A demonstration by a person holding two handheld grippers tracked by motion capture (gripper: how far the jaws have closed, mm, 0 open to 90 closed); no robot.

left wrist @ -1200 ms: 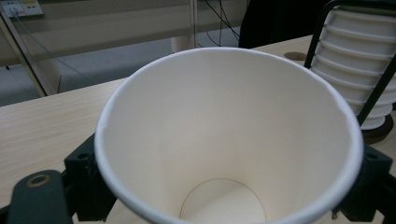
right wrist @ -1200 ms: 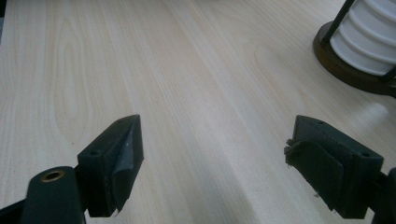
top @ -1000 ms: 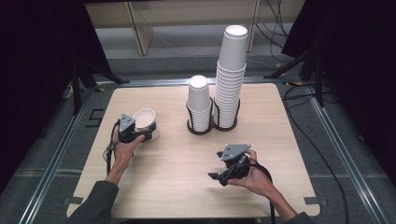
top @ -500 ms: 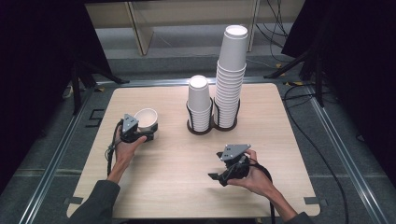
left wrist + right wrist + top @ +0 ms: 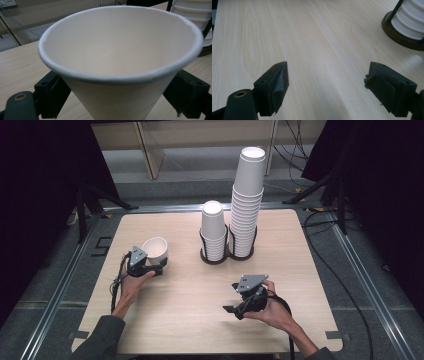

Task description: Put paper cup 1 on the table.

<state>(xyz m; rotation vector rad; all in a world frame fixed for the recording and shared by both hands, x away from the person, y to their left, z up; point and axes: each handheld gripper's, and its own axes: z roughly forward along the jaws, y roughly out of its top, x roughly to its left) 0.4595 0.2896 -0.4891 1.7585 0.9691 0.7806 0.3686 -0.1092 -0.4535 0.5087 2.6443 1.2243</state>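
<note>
A white paper cup (image 5: 155,248) stands upright at the table's left, mouth up. My left gripper (image 5: 158,263) reaches it from the left. Its jaws have just been closing, with the cup (image 5: 120,50) between them. Both black pads (image 5: 53,92) now press on its lower wall, so it is shut on the cup. My right gripper (image 5: 232,306) rests low near the front right of the table and points left. It (image 5: 327,82) is open over bare wood, with nothing between its jaws.
A dark twin holder (image 5: 227,256) stands at the table's middle back. It carries a short stack of cups (image 5: 214,232) and a tall stack (image 5: 246,200). Its base (image 5: 402,37) shows at the right gripper view's top right. The wooden table (image 5: 190,320) has metal rails around it.
The left hand has shifted very slightly at the cup, which stays in the same spot. The right hand and its gripper have not moved.
</note>
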